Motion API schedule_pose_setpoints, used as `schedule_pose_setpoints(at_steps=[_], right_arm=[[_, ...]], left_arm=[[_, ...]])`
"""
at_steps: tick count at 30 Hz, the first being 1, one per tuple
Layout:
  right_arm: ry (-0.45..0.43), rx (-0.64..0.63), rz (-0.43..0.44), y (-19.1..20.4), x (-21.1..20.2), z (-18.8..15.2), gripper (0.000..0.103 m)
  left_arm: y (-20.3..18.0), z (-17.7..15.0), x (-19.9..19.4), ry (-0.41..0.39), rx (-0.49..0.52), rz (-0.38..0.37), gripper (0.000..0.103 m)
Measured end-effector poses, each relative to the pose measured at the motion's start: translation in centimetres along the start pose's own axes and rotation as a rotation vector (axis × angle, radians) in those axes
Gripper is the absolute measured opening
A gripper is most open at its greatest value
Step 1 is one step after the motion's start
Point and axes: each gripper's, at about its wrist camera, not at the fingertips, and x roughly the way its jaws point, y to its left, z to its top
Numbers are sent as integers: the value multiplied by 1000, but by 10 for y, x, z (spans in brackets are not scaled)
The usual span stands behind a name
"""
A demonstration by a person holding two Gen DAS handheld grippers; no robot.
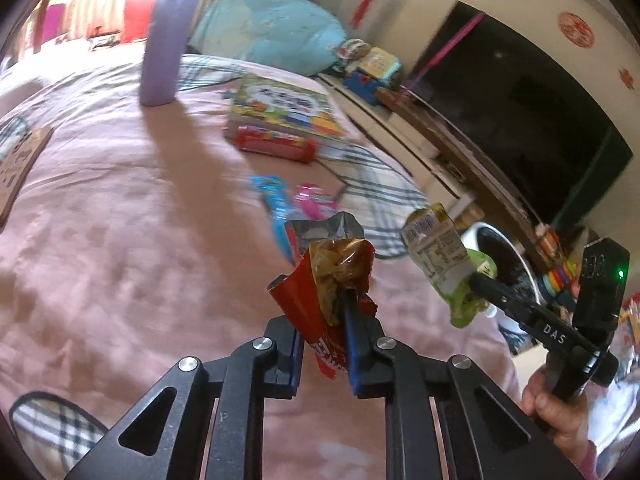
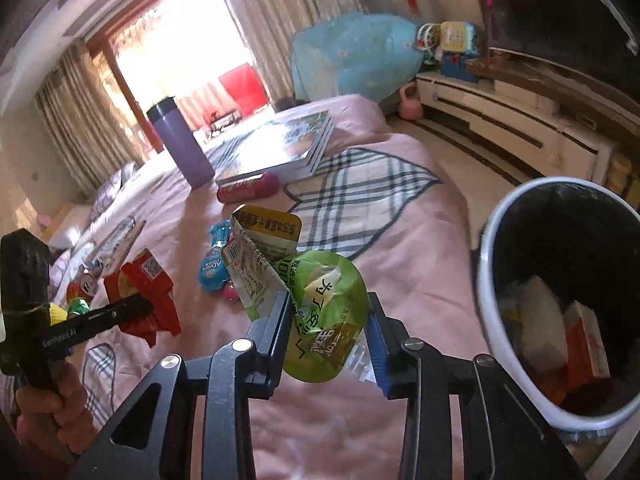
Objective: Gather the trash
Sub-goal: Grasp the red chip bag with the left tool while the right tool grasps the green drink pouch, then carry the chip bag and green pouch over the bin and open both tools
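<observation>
Left wrist view: left gripper (image 1: 326, 322) has its fingers clamped on a crumpled red wrapper (image 1: 320, 292), held above the pink bed (image 1: 120, 240); blue and pink wrappers (image 1: 288, 204) lie ahead.
Right wrist view: right gripper (image 2: 330, 330) has its fingers grasping a green pouch (image 2: 316, 308); the bin (image 2: 492, 288) stands right of the fingers, the purple bottle (image 2: 182, 146) far ahead-left.

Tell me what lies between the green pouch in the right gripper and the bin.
In the right wrist view, only bare pink bedspread shows between the green pouch and the bin.

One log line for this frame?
left gripper: shut on red wrapper | right gripper: shut on green pouch | bin: beside bed, open
</observation>
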Motion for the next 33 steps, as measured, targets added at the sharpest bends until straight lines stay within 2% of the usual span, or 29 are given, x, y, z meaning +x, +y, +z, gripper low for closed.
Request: schedule_pose_setpoints(at_steps=[11, 23, 33], right_arm=[[-59, 63, -36, -22, -48, -23, 36], [-144, 139, -100, -57, -92, -34, 36], [-186, 187, -158, -88, -114, -35, 36]], left_arm=[[-62, -18, 8, 38, 153, -61, 15], [-116, -28, 12, 45, 261, -66, 15], [-158, -29, 24, 57, 335, -74, 15]])
